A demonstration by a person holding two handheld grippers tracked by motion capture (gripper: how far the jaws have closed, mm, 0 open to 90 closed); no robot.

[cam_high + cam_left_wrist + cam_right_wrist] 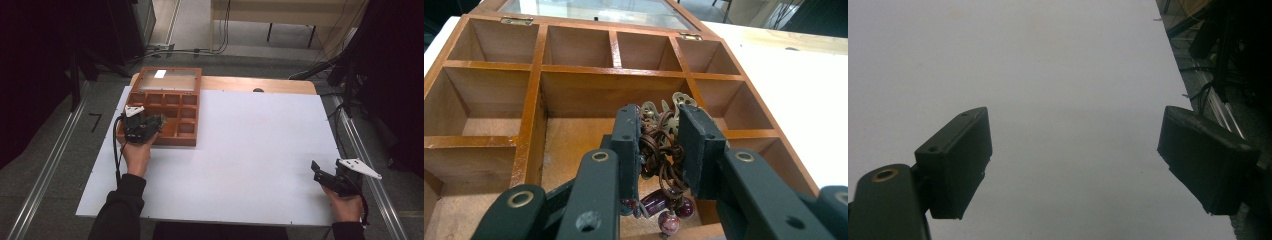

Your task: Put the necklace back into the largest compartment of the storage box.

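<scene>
Necklace (664, 150) — brown cord, purple beads — was gripped by the left tongs (659, 150) over the wooden box (484, 100). Right tongs (1073, 165) were held spread wide above the desk (1048, 60).

necklace (663, 159) partly hidden between claw pads

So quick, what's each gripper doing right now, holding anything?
Left gripper: closed on a tangle of brown cord jewellery with beads, over the wooden compartment box.
Right gripper: open, holding nothing, above the white table.
</scene>
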